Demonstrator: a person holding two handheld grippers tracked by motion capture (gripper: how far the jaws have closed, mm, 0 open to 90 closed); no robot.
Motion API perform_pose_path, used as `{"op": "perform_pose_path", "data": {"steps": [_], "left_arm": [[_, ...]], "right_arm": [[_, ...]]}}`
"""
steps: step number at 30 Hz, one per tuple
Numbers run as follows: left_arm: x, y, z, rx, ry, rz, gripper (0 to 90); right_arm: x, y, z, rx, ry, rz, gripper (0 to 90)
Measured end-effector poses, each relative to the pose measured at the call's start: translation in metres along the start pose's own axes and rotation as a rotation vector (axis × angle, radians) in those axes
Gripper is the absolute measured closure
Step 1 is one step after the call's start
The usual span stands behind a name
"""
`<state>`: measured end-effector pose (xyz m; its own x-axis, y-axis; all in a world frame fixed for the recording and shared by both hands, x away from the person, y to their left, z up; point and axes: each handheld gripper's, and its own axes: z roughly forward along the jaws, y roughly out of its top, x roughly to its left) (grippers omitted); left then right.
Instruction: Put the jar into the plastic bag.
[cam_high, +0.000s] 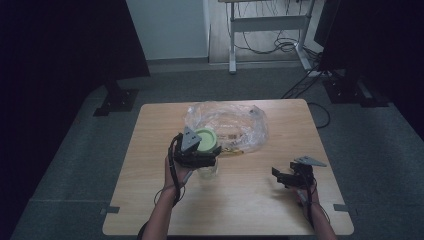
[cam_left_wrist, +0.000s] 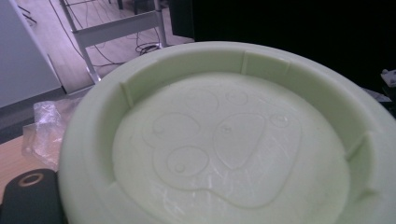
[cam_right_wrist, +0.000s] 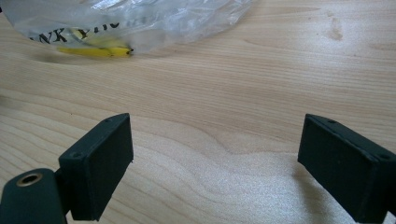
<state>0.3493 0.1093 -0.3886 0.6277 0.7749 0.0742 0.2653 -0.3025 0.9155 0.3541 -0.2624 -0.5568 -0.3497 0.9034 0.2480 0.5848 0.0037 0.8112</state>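
Room: dark walls stand on both sides, the floor is grey carpet, and a metal desk frame (cam_high: 267, 22) with loose cables stands at the back.
Surface: a light wooden surface (cam_high: 150, 200) sits in the middle of the room.
Jar: a clear jar (cam_high: 208, 169) stands upright near the middle of the surface, just in front of the bag.
Lid: a pale green lid (cam_high: 204, 140) sits on top of the jar. In the left gripper view the lid (cam_left_wrist: 219, 140) is very close, and it has a paw print pressed into its round top.
Left claw: the left claw (cam_high: 197, 156) is at the top of the jar, by the lid. I cannot tell if its jaws are squeezing the lid or not.
Right claw: the right claw (cam_high: 284, 177) is low over the surface, well apart from the jar. Its two black jaws are wide apart with nothing between them (cam_right_wrist: 215, 168).
Bag: a crinkly clear plastic bag (cam_high: 235, 125) lies behind the jar, with something yellow (cam_right_wrist: 95, 51) inside it.
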Motion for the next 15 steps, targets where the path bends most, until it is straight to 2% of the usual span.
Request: {"op": "perform_pose_path", "data": {"steps": [9,15], "left_arm": [[-0.001,0.008,0.005,-0.007,0.001,0.001,10.9],[-0.005,0.019,0.007,-0.02,-0.001,0.018,10.8]], "right_arm": [[0.001,0.001,0.001,0.009,0.004,-0.006,10.1],[0.001,0.001,0.002,0.012,0.01,-0.011,10.2]]}}
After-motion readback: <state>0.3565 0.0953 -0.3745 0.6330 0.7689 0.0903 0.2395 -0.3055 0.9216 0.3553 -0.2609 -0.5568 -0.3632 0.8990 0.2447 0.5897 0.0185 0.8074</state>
